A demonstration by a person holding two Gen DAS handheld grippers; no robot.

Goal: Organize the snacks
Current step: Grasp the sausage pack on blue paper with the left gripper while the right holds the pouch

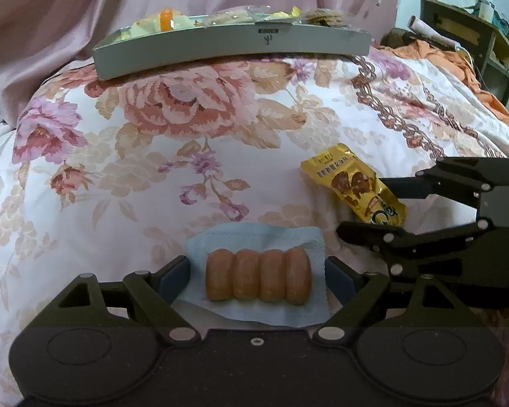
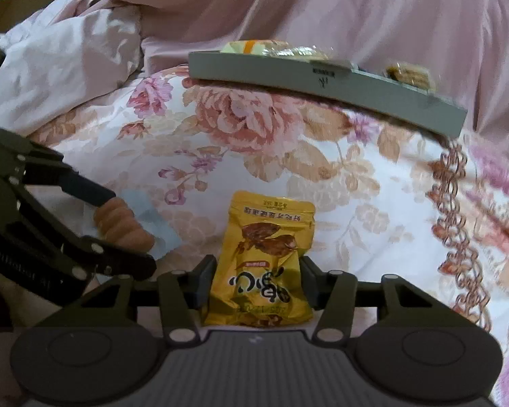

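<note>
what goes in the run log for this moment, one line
left gripper: around bread pack, grip unclear | right gripper: shut on yellow snack bag | tray: holds snacks, far side of bedspread
</note>
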